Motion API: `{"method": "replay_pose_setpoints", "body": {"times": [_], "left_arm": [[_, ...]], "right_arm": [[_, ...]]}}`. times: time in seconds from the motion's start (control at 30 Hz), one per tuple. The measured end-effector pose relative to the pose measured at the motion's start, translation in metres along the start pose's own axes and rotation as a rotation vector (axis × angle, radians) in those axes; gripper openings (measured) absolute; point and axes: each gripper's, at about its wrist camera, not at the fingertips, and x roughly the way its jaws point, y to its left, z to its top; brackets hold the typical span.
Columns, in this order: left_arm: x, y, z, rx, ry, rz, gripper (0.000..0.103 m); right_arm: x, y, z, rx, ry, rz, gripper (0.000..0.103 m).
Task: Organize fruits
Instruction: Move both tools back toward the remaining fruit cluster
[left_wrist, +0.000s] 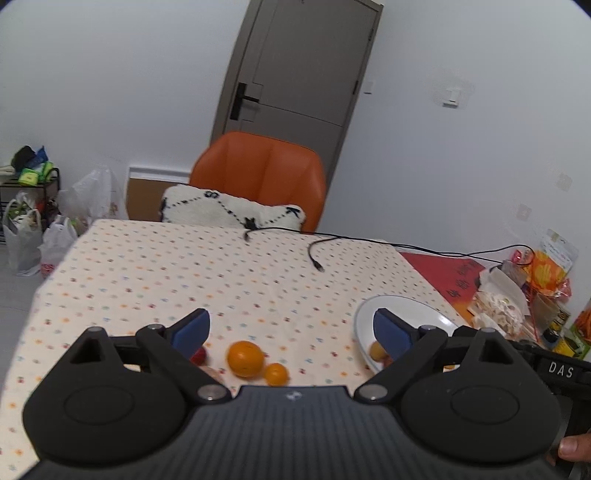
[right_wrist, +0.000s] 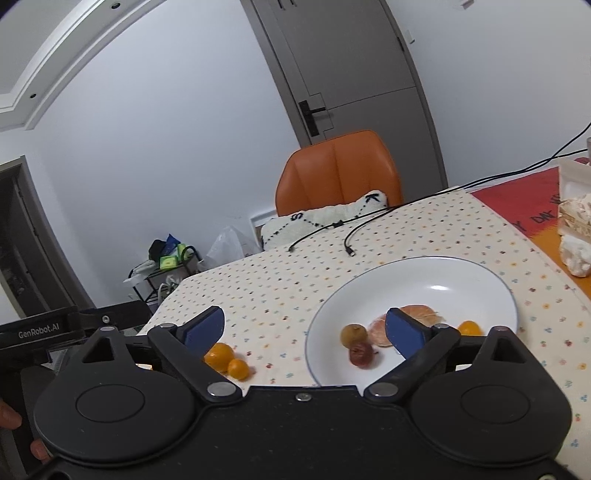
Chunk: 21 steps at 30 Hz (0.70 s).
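Note:
A white plate (right_wrist: 436, 273) sits on the dotted tablecloth and holds a peeled orange (right_wrist: 417, 314), a brownish-green fruit (right_wrist: 352, 334), a dark red fruit (right_wrist: 360, 354) and a small orange fruit (right_wrist: 469, 326). On the cloth left of the plate lie a large orange (left_wrist: 245, 358) and a small orange (left_wrist: 276, 373); a red fruit (left_wrist: 199, 355) shows behind the left finger. My left gripper (left_wrist: 291, 330) hovers open above the oranges, holding nothing. My right gripper (right_wrist: 304, 328) hangs open over the plate's left rim, empty. The plate (left_wrist: 406, 306) appears at right in the left wrist view.
An orange chair (left_wrist: 258, 173) with a white cushion (left_wrist: 232, 208) stands at the table's far side. Black cables (left_wrist: 317, 254) lie across the cloth. Snack bags and packets (left_wrist: 524, 295) crowd the right end on a red mat. Plastic bags and a shelf (left_wrist: 33, 221) stand on the floor at left.

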Motion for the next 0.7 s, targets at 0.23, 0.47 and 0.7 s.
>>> {"method": "replay_pose_setpoints", "body": {"times": [0.23, 0.47, 0.7], "left_arm": [[-0.007, 0.015, 0.004, -0.022, 0.006, 0.045, 0.094], [-0.009, 0.033, 0.002, -0.042, 0.024, 0.105, 0.094], [-0.008, 0.048, -0.004, -0.064, 0.05, 0.131, 0.094]], "right_arm": [[0.005, 0.01, -0.001, -0.008, 0.011, 0.026, 0.098], [0.011, 0.017, -0.002, -0.016, 0.025, 0.042, 0.098], [0.02, 0.027, -0.007, -0.031, 0.043, 0.072, 0.098]]}}
